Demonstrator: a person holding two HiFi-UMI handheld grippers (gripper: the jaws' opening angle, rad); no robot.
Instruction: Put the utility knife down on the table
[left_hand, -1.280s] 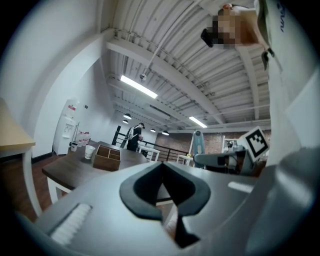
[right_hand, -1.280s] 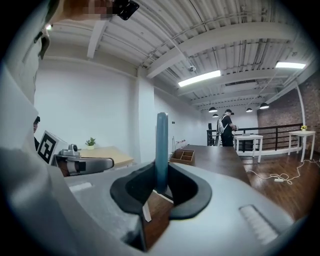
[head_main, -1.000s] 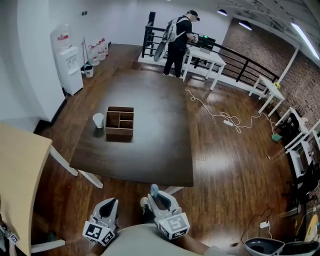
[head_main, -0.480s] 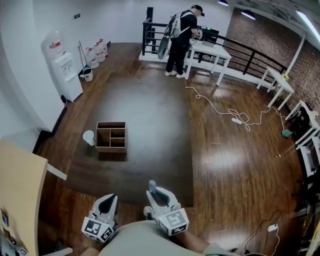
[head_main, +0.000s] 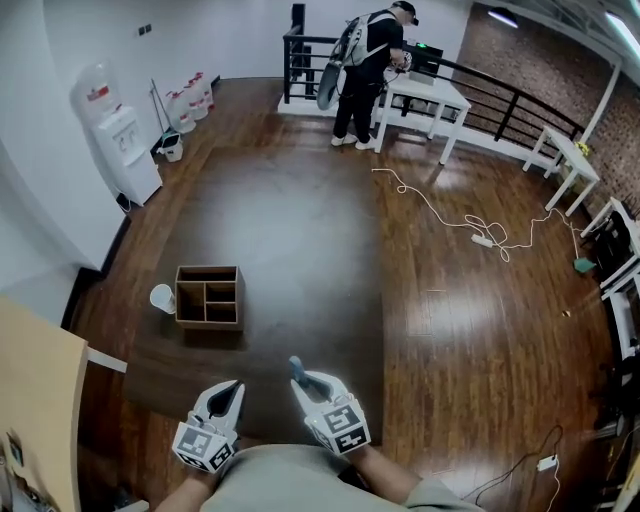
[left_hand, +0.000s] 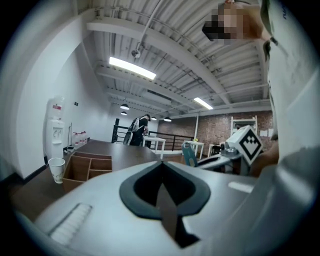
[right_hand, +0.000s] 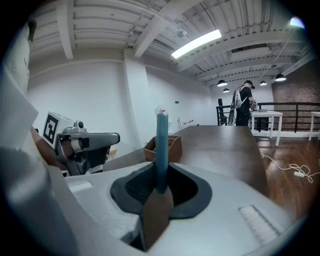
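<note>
A blue utility knife stands upright between the jaws of my right gripper, which is shut on it. In the head view the knife's tip pokes forward out of the right gripper over the near edge of the dark brown table. Beside it on the left, my left gripper also hangs at the near edge. Its jaws meet with nothing between them. From the left gripper view, the knife shows to the right.
A wooden box with compartments and a paper cup stand on the table's left part. A person stands at a white table at the far back. There is a water dispenser on the left and a cable on the floor at right.
Both grippers have come forward from over the floor to the table's near edge, the knife still held. The box and cup now sit closer in view.
</note>
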